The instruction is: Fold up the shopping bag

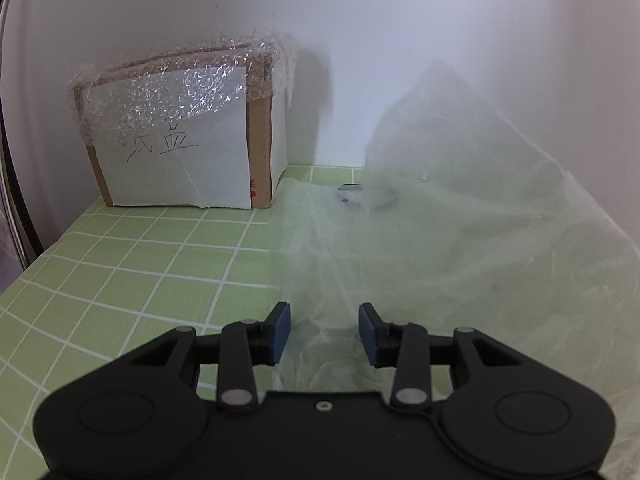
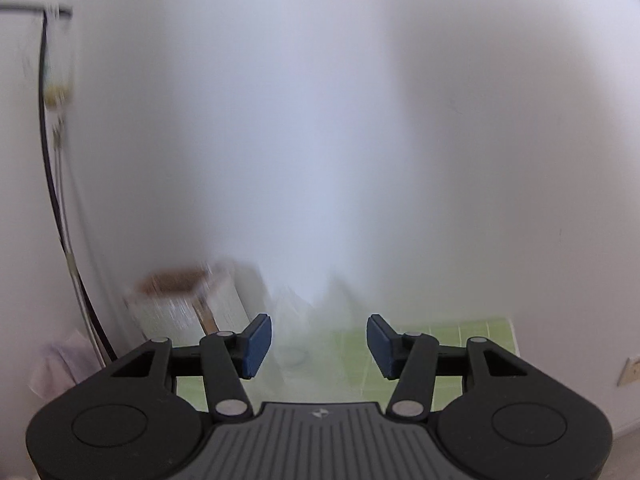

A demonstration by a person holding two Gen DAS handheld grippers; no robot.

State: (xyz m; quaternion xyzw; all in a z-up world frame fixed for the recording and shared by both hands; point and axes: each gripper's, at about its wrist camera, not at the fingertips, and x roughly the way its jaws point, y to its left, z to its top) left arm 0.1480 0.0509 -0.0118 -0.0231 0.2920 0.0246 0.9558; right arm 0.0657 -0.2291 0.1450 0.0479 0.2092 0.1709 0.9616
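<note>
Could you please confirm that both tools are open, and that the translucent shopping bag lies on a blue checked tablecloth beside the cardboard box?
Nearly right: the tablecloth is green with white grid lines, not blue, as the left wrist view shows. The rest holds: the left tool and right tool are both open, and the translucent shopping bag lies on the cloth beside the cardboard box.
</note>
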